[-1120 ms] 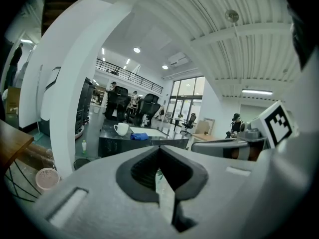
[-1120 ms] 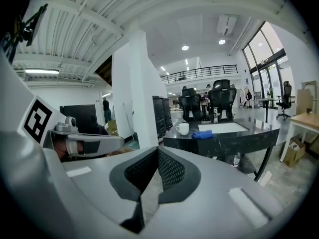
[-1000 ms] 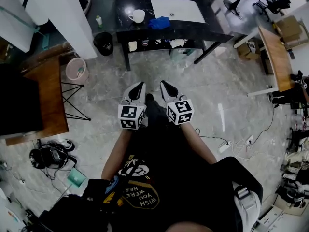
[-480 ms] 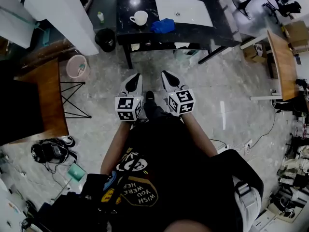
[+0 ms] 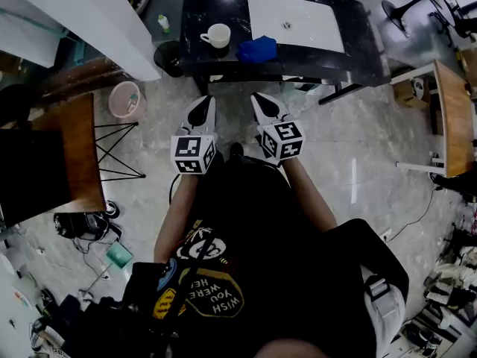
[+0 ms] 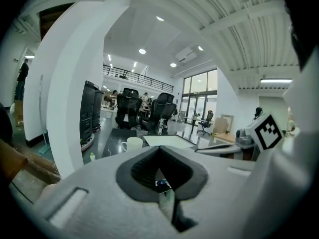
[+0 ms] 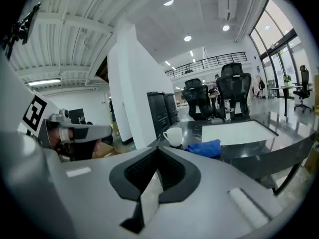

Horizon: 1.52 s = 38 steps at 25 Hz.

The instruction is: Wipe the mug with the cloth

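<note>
White ceramic mug (image 5: 218, 35) is sitting on the glossy black table (image 5: 201, 6), close to its near edge and toward the near left corner, with its handle pointing at the left edge. A crumpled blue cloth (image 5: 257, 48) is lying just to the mug's right, also by the near edge. A flat white rectangular panel (image 5: 296, 22) is taking up the tabletop behind the cloth.

Both grippers are hanging over the grey stone floor (image 5: 335, 148), short of the table and well apart from mug and cloth. The left gripper (image 5: 201, 104) is keeping its jaws pressed together on nothing, and the right gripper (image 5: 262, 100) is doing the same.

Wiping is not yet begun, as I judge it. Jaws arriving closed would be shoving the cloth along the slick top instead of pinching it. With the cloth lying so near the mug, a careless reach could be nudging the mug toward the near edge. Smooth ceramic may also be slipping in a two-jaw grip while being rubbed.
</note>
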Each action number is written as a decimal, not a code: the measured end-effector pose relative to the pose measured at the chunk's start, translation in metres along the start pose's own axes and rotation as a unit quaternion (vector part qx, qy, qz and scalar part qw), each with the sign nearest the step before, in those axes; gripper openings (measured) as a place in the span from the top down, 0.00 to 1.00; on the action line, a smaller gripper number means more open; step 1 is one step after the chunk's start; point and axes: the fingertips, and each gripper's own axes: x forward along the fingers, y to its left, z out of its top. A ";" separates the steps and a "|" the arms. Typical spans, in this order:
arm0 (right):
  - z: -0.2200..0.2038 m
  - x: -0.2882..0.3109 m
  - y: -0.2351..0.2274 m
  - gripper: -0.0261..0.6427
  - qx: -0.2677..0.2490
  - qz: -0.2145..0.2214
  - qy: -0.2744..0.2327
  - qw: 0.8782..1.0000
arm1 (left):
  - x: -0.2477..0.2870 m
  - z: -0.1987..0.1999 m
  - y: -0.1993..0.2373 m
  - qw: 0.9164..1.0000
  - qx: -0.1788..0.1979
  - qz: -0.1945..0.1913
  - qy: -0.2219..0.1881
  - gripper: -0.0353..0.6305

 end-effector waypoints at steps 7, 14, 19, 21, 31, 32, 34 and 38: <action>-0.017 0.037 -0.038 0.96 0.029 -0.008 0.034 0.999 | 0.039 -0.005 0.032 0.999 -0.013 0.011 0.029 0.94; 0.003 0.092 -0.069 0.96 0.024 -0.014 0.024 0.999 | 0.095 -0.013 0.075 0.999 -0.031 -0.023 0.038 0.94; 0.016 0.126 -0.091 0.96 -0.026 -0.046 0.032 0.998 | 0.138 -0.009 0.105 0.997 -0.014 -0.047 0.056 0.94; 0.017 0.142 -0.101 0.96 -0.034 -0.060 0.043 0.997 | 0.155 -0.008 0.116 0.996 -0.006 -0.058 0.062 0.94; 0.010 0.202 -0.118 0.95 -0.028 -0.113 0.091 0.989 | 0.207 -0.011 0.156 0.989 0.010 -0.118 0.085 0.94; 0.008 0.206 -0.120 0.86 -0.028 -0.116 0.101 0.988 | 0.210 -0.010 0.160 0.989 0.010 -0.120 0.086 0.94; 0.001 0.209 -0.129 0.71 -0.027 -0.129 0.124 0.984 | 0.212 -0.009 0.167 0.989 0.009 -0.122 0.088 0.94; -0.010 0.211 -0.168 0.50 0.011 -0.164 0.153 0.974 | 0.220 -0.003 0.175 0.988 -0.001 -0.130 0.082 0.94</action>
